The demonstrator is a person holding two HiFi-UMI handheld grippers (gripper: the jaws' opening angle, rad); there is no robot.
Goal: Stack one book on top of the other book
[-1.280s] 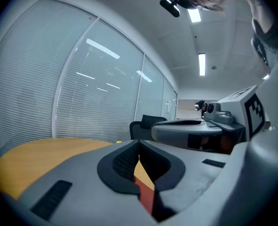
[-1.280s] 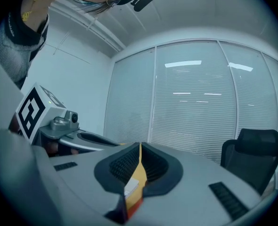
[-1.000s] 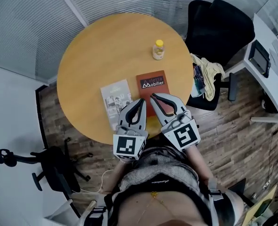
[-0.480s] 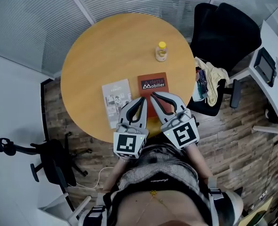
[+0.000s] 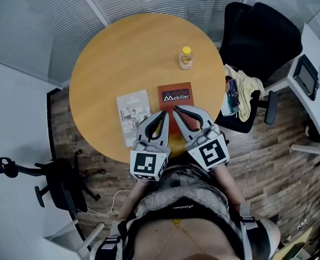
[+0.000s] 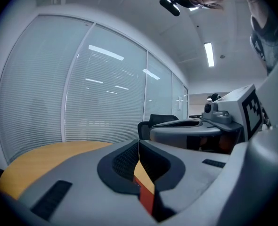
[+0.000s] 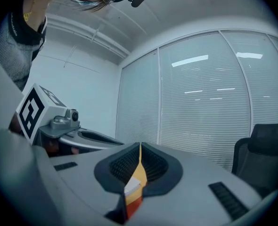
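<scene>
Office, probably meeting room: blind-covered glass walls (image 5: pixel 35 31), swivel chair (image 5: pixel 260 34), round table (image 5: pixel 127 53), ceiling strip light (image 6: pixel 208 54).

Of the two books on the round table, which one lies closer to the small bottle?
The red-brown book, right of the pale grey book. The bottle stands just beyond its far edge.

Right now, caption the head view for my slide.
Both shut, left tongs and right tongs hover near pale book and red book, side by side on round table.
</scene>
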